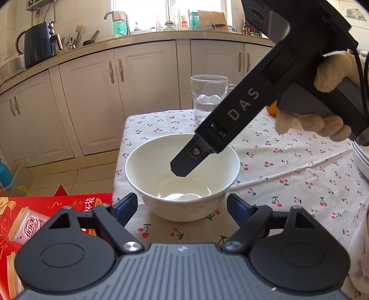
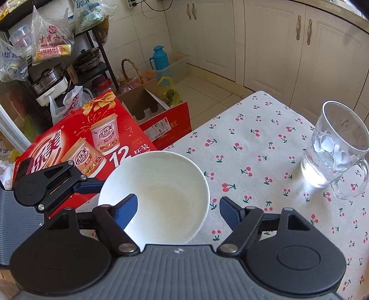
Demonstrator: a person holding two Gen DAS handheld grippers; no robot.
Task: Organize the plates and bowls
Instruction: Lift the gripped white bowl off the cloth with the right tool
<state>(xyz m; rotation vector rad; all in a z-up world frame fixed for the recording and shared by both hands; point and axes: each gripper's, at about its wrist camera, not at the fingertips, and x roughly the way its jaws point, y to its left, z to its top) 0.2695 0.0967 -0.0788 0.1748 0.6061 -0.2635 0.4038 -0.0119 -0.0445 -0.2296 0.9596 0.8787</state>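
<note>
Bowl point(image 2: 154, 198): white, near tablecloth point(image 2: 265, 147) edge.
Right gripper point(image 2: 178, 208): unclenched, straddling rim.
Left gripper point(image 1: 182, 207): unclenched.
Risk: off-centre pinch could tip it off.

Bright daylight pours from the blown-out window point(image 1: 166, 13). Glare glints on the glass point(image 2: 334, 152). Shadows are soft. Both views are sharp, with fisheye-bent, dark corners.

One white bowl point(image 1: 182, 175), one glass mug point(image 1: 208, 98) (holding water), two tools point(image 1: 182, 205).

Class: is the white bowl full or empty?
Empty: the white bowl stands upright, its bare white bottom visible.
</note>
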